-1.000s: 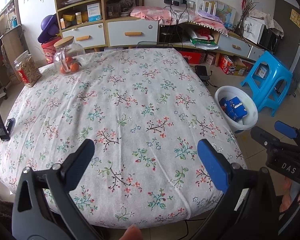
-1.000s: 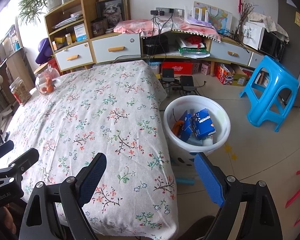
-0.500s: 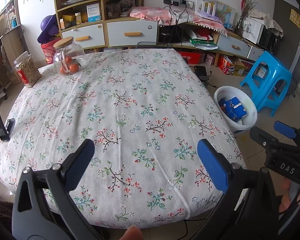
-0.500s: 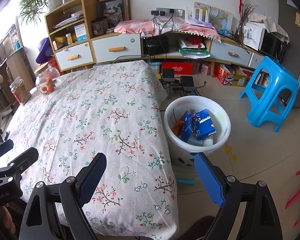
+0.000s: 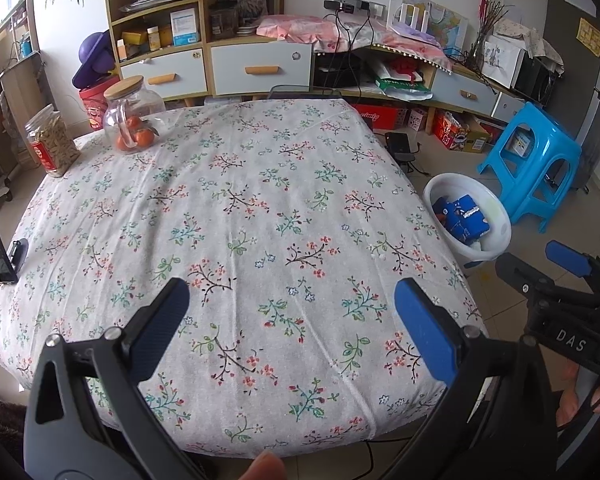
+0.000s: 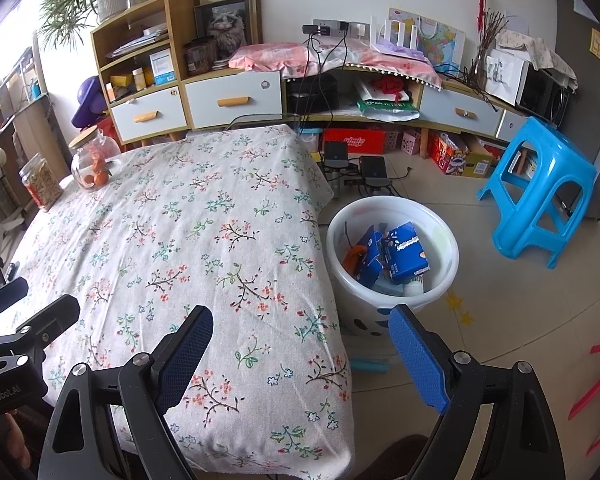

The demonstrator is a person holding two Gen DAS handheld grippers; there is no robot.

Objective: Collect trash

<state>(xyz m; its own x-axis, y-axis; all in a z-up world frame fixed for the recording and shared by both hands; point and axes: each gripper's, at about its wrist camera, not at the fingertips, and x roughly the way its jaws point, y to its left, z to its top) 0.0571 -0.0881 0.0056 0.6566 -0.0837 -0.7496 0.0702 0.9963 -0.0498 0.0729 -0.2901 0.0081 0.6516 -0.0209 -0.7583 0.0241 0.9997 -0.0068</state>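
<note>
Floral-cloth counter (image 5: pixel 260 208) fills foreground. White bin (image 6: pixel 392 256) stands on floor just beside counter's right edge, blue cartons (image 6: pixel 404 252) inside. Glass jar with oranges (image 5: pixel 130 120) and snack jar (image 5: pixel 52 146) at far left corner. Left gripper (image 5: pixel 292 320), right gripper (image 6: pixel 300 340): jaws apart, nothing between.

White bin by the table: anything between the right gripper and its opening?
Nothing visible. The right gripper is open and empty, above the table's corner; the white bin stands on the floor just past it, its top open, with blue cartons inside.
</note>
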